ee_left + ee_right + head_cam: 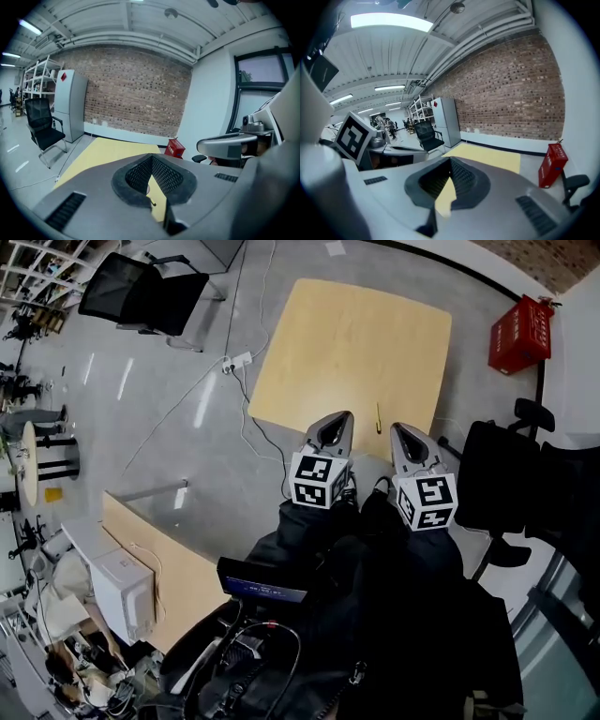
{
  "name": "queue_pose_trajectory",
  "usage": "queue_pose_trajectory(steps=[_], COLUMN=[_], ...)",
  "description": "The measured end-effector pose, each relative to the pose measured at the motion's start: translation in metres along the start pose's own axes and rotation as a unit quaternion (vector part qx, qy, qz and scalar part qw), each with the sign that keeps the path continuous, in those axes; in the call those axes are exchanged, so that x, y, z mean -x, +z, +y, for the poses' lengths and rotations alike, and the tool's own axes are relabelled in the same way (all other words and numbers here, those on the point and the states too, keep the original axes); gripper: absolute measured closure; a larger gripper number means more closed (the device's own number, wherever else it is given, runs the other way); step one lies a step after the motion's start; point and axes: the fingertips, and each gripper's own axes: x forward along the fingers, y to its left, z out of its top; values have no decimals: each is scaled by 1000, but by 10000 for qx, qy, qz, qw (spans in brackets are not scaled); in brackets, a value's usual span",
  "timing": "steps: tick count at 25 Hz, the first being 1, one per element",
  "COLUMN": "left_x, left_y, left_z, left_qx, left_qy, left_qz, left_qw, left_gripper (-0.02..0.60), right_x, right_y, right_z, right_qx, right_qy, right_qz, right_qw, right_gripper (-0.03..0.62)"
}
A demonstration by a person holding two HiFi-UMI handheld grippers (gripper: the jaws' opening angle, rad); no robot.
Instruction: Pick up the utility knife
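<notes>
- The utility knife (378,416) lies on the yellow table (347,334), close to its near edge. Nothing touches it.
- The left gripper (336,424) and right gripper (405,435) sit side by side just short of that edge. Both have their jaws pressed together and hold nothing.
- This looks like the approach step. Next, one gripper needs to open, reach forward and down, and straddle the thin handle.

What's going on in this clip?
A person stands at a yellow table with a gripper in each hand. The left gripper and right gripper hover side by side at the table's near edge, both shut and empty. The utility knife lies on the table just ahead of them, not yet touched.
</notes>
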Motion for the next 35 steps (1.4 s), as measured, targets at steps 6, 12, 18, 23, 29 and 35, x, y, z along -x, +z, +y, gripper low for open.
queue_pose_trajectory(steps=[6, 12, 18, 23, 29, 35], left_x=[-7, -18, -26, -28, -37, -45], left_y=[-37, -75, -115, -137, -155, -169], left_z=[11, 21, 33, 36, 44, 45], left_qx=[215, 434, 529, 657, 723, 777], left_qy=[87, 126, 227, 207, 165, 111], left_qz=[322, 692, 1061, 1280, 1475, 1621], left_qw=[9992, 9966, 9927, 9894, 9863, 9836], left_gripper=[583, 583, 583, 583, 583, 583], right_x=[-19, -43, -65, -79, -97, -118], right_y=[-34, -77, -123, -145, -171, -197], right_z=[-2, -8, -14, -21, -27, -35], right_qx=[-146, -298, -434, -520, -621, -666], right_qy=[-34, -114, -111, -143, -141, -156], right_qz=[352, 761, 1222, 1397, 1711, 1996], right_qw=[9993, 9966, 9915, 9887, 9832, 9775], right_gripper=[589, 589, 589, 589, 589, 588])
